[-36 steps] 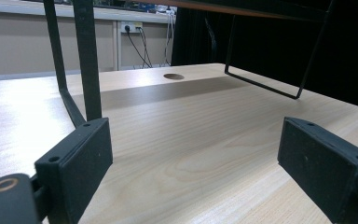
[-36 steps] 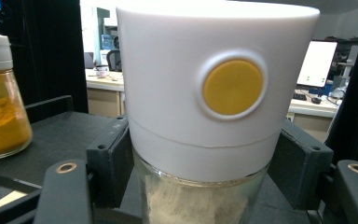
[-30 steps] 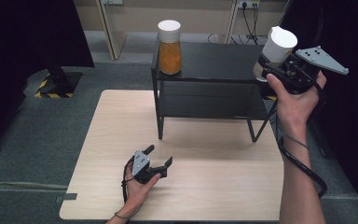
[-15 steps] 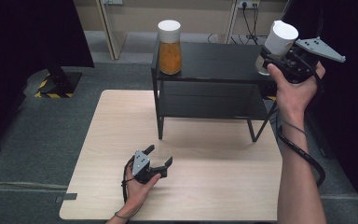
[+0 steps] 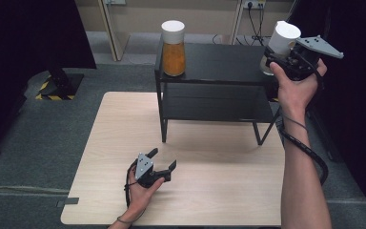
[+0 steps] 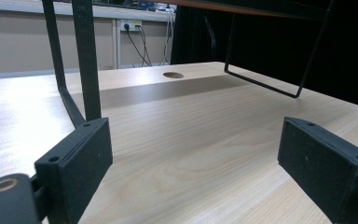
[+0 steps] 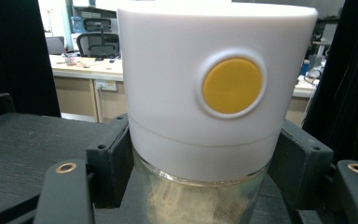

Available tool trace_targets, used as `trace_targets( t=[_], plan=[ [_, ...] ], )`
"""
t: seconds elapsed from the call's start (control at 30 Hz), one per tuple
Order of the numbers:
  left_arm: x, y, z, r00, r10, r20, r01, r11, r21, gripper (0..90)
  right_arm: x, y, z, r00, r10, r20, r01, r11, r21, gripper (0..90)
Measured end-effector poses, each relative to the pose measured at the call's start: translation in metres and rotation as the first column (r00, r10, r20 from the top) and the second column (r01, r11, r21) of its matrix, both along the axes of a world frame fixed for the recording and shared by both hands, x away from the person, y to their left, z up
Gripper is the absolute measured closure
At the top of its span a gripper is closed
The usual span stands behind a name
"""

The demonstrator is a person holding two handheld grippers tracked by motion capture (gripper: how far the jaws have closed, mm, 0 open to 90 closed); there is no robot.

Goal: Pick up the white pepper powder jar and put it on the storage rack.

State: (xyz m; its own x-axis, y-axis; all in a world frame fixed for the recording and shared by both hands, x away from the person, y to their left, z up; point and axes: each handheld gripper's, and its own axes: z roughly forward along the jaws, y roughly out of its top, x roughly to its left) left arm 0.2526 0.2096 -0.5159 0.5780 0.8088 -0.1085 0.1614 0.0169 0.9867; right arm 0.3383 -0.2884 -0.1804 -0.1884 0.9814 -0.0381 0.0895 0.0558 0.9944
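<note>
The light wooden tabletop point(image 5: 219, 191) is mostly bare, which leaves room to work at its near edge. At its far side stands a black two-tier shelf point(image 5: 214, 90) on thin metal legs; it lifts storage off the wood, and its top deck seems to be where the jars belong.

On the far left corner of that top deck stands an orange-filled jar point(image 5: 173, 47) with a white lid, upright and free of either hand, apparently already parked.

At the far right end of the shelf, the right hand-held gripper point(image 5: 286, 59) is clamped on a second white-lidded jar point(image 5: 282, 43). In the right gripper view its jaws press on both sides of the jar just where the white lid, marked with a round yellow button point(image 7: 232, 85), meets the glass body holding pale contents. Gripping at that junction keeps the jar upright and the lid from slipping. The jar is at or just above the right edge of the top deck; whether its base touches the deck I cannot tell.

The left hand-held gripper point(image 5: 159, 164) rests low on the near middle of the tabletop, jaws spread wide with nothing between them, likely idle and kept clear of the shelf.
</note>
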Motion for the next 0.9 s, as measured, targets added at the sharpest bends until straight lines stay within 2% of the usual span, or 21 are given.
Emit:
trace_targets(
  t=[0.53, 0.9],
  plan=[
    [0.000, 0.000, 0.000, 1.0000, -0.002, 0.002, 0.002, 1.0000, 0.002, 9.6, 0.007, 0.007, -0.006, 0.9999, -0.006, -0.016, 0.006, 1.000, -0.003, 30.5],
    [0.000, -0.001, 0.000, 1.0000, -0.001, 0.005, 0.001, 1.0000, 0.006, 9.6, 0.009, 0.009, -0.012, 0.9999, -0.013, -0.004, 0.013, 1.000, -0.003, 30.3]
  ],
)
